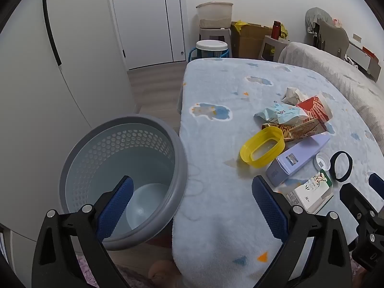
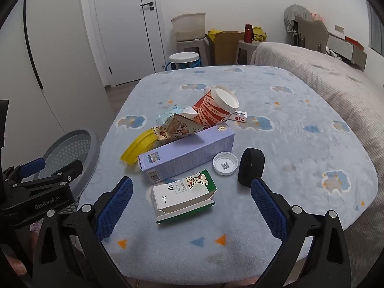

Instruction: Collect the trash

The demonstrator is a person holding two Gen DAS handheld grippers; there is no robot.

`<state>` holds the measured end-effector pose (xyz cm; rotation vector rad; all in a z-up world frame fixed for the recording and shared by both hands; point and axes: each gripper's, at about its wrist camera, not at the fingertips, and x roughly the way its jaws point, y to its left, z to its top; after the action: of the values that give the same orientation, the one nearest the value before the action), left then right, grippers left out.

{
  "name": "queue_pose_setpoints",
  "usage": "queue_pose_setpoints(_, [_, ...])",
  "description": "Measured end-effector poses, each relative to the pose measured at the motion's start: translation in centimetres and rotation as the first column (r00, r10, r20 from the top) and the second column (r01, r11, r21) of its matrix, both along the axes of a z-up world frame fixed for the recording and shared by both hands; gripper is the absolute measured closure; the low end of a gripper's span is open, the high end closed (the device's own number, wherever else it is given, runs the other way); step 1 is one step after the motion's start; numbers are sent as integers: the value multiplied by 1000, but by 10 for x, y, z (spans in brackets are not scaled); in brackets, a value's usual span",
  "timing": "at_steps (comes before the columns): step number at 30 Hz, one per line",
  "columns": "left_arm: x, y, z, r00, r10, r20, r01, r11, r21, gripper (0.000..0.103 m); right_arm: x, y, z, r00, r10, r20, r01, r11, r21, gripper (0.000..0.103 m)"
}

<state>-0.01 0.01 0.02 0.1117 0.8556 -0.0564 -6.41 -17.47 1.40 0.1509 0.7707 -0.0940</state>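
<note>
Trash lies on a table covered with a light blue blanket (image 2: 288, 124). A white and green milk carton (image 2: 183, 195) lies flat just ahead of my right gripper (image 2: 192, 192), which is open and empty. Beyond it are a lavender box (image 2: 189, 153), a yellow lid (image 2: 138, 147), snack wrappers (image 2: 177, 126), a red paper cup (image 2: 216, 108), a white cap (image 2: 225, 163) and a black ring (image 2: 251, 165). My left gripper (image 1: 192, 192) is open and empty, between the grey perforated bin (image 1: 124, 175) and the table's corner.
The bin stands on the floor at the table's left edge and looks empty. A playing card (image 2: 240, 117) lies behind the cup. A bed (image 2: 324, 72) borders the table on the right. A stool (image 2: 183, 58), boxes and white doors stand beyond.
</note>
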Motion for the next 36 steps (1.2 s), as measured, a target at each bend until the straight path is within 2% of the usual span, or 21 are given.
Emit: queue_pose_setpoints(36, [-2, -2, 2, 1000, -8, 4, 8, 1000, 7, 8, 0, 0, 1, 1000, 0, 2, 0, 1000, 4, 6])
